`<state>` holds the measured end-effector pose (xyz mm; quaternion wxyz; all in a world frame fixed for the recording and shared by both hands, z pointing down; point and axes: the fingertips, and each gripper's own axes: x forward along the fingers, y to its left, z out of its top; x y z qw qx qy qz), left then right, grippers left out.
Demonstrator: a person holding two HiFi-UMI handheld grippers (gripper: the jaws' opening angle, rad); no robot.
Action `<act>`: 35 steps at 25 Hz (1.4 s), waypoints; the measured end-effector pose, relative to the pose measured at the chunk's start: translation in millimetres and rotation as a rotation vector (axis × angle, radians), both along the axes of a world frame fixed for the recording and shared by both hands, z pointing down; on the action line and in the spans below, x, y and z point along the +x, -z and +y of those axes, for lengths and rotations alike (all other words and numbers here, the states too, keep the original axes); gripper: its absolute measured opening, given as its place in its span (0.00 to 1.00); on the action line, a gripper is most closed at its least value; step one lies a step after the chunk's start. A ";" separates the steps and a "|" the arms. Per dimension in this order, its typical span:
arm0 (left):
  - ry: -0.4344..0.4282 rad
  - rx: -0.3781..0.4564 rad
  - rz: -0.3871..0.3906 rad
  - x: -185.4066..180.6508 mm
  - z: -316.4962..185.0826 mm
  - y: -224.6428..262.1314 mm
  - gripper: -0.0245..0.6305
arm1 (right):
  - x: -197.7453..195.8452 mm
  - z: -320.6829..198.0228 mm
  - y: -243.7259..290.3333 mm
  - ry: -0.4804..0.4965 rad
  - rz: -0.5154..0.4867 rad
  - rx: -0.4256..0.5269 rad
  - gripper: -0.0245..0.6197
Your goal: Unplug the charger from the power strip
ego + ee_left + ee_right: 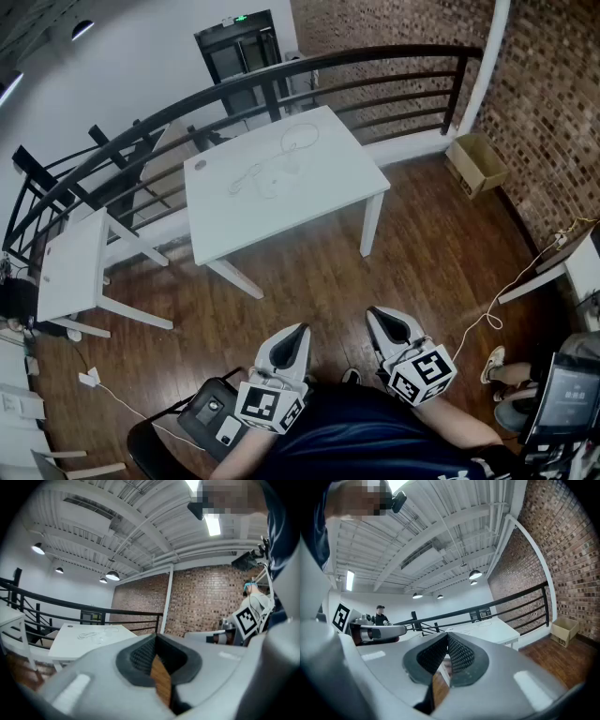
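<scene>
Left gripper (298, 330) and right gripper (378, 321): jaws pressed together on nothing, held side by side at the person's waist, pointing ahead. Charger and power strip: small white pieces with a looped cord (272, 169) on the white surface (328, 192), too faint to tell apart, strung near-left to far-right. They lie well ahead across the wooden floor (309, 272); the left gripper looks slightly nearer.

No legible text, label or number anywhere
</scene>
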<state>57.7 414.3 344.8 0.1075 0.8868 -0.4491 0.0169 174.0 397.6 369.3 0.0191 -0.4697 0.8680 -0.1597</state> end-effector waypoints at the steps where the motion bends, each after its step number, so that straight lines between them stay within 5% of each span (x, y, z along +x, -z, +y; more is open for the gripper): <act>1: 0.009 -0.007 -0.004 2.3 -0.3 4.3 0.05 | 2.4 -0.1 0.5 0.000 -0.001 0.000 0.05; 10: 0.027 -0.037 -0.017 5.6 -9.5 4.2 0.05 | -2.1 -8.2 4.1 0.052 -0.023 -0.001 0.05; 22: -0.008 -0.044 0.015 8.3 -84.5 -9.0 0.05 | 6.6 -79.7 -13.7 -0.015 0.015 -0.026 0.05; 35: -0.006 -0.051 0.096 -80.9 -204.7 -14.7 0.05 | -73.6 -194.0 -24.8 -0.031 0.071 -0.107 0.05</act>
